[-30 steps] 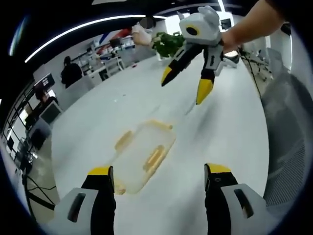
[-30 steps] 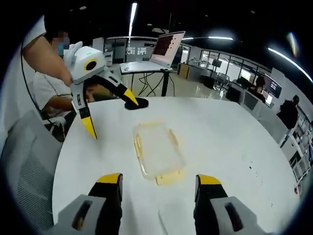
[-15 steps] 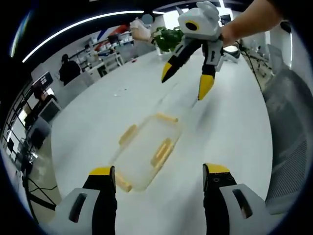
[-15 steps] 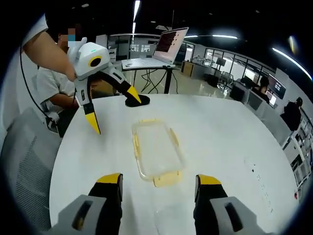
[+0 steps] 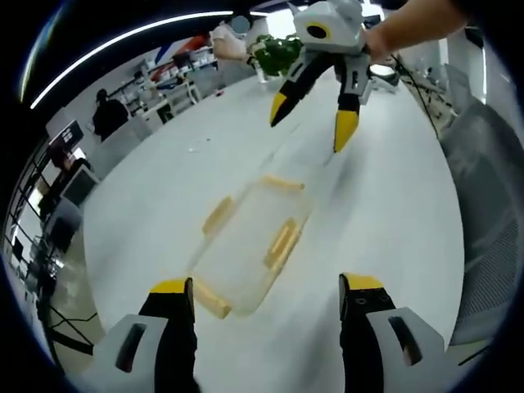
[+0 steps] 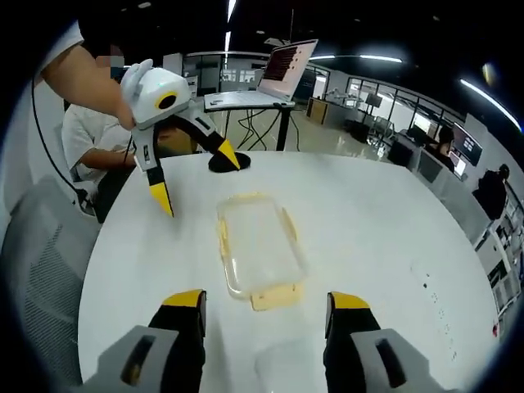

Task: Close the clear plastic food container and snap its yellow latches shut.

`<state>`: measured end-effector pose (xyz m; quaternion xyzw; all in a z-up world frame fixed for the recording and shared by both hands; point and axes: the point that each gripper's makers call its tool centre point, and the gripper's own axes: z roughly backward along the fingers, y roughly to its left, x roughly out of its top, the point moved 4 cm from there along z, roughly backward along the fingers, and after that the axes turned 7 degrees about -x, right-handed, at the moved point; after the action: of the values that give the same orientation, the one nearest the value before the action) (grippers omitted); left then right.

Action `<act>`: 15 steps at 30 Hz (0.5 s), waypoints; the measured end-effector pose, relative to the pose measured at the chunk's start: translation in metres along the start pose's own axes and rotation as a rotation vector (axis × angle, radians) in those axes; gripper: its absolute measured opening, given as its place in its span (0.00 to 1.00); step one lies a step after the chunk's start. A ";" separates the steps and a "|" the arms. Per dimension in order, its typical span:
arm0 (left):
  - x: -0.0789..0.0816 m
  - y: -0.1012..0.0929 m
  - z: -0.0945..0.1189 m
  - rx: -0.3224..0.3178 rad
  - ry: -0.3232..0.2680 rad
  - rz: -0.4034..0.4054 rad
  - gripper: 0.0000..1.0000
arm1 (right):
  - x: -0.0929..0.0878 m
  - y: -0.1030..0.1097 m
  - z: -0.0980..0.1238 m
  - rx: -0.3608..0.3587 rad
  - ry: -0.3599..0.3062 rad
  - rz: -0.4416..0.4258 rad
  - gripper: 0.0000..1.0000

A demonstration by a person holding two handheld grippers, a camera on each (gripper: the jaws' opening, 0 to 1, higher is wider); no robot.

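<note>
The round white table point(image 6: 368, 237) carries a clear rectangular plastic food container point(image 6: 255, 250) near its middle, lying flat with yellow latches point(image 5: 283, 243) along its edges; whether they are snapped down is hard to judge. Both grippers hang above the tabletop, apart from the box: left gripper point(image 6: 190, 180) jaws spread wide, right gripper point(image 5: 312, 127) likewise, holding nothing.

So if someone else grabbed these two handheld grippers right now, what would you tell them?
Left gripper: open, empty, held above the table.
Right gripper: open, empty, also off the table.
Clear container lies on the white table between both grippers, with its yellow latches sticking out along the sides.
Done: nothing gripped or pressed yet.
Left: check the lid is seated (hard to tell, it is clear), then snap every latch down.
</note>
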<state>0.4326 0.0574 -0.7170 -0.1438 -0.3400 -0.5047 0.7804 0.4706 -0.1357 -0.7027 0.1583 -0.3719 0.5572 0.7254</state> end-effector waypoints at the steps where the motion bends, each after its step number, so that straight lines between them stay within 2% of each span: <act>1: 0.000 0.001 0.000 -0.001 0.000 -0.002 0.70 | 0.000 -0.001 0.000 -0.002 -0.002 0.000 0.57; 7: 0.000 0.012 0.000 -0.004 0.001 -0.017 0.69 | 0.000 -0.004 -0.004 0.008 0.006 0.012 0.56; 15: -0.004 0.024 0.000 -0.018 0.033 -0.059 0.69 | 0.003 -0.005 -0.012 0.034 0.021 0.050 0.57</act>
<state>0.4529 0.0705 -0.7171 -0.1324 -0.3264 -0.5328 0.7694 0.4799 -0.1276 -0.7081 0.1557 -0.3586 0.5830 0.7122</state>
